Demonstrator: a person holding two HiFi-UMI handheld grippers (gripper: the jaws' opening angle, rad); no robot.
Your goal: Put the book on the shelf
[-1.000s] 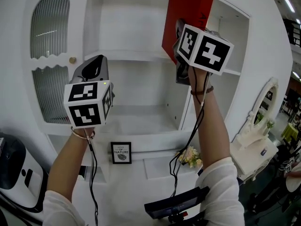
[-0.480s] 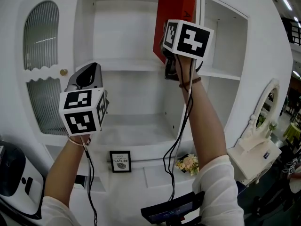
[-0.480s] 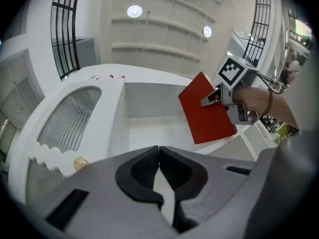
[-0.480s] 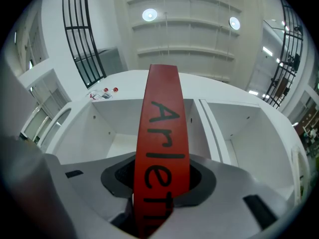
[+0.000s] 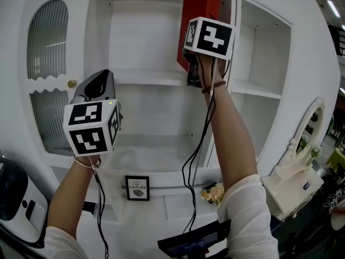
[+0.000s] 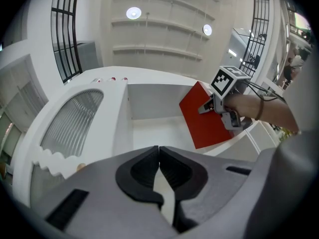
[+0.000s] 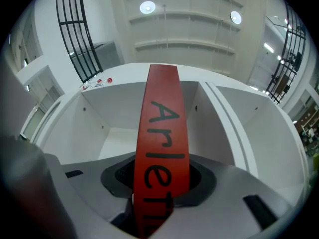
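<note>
The thick red book (image 5: 201, 8) is clamped in your right tool (image 5: 190, 63), raised at the right side of the upper middle compartment of the white wooden shelf unit (image 5: 145, 79), just beside the upright divider (image 5: 233, 31).

The right gripper view shows what the head view cannot. The book's (image 7: 162, 148) spine faces the camera with large black letters running up it, and the right tool's (image 7: 159, 183) jaws stand wide on either side, pressing on the two covers. In that view the long axis runs straight up from the jaws towards the compartment's top.

The left gripper view gives you the side look. There the book's (image 6: 202, 118) flat red cover shows as a tilted panel with one corner lowest, inside the compartment, gripped near its right edge by the right tool (image 6: 212, 106). From the head view the book stands nearly upright, its top edge close to the compartment's ceiling. No view lets you tell whether its lower edge touches the shelf board.

Your left tool (image 5: 101, 80) is held lower, in front of the arched ribbed-glass door (image 5: 51, 36). In its own view the left tool's (image 6: 160, 168) jaws are clenched tip to tip with nothing between them.

Only the head view shows the small framed sign (image 5: 137, 188) below.
</note>
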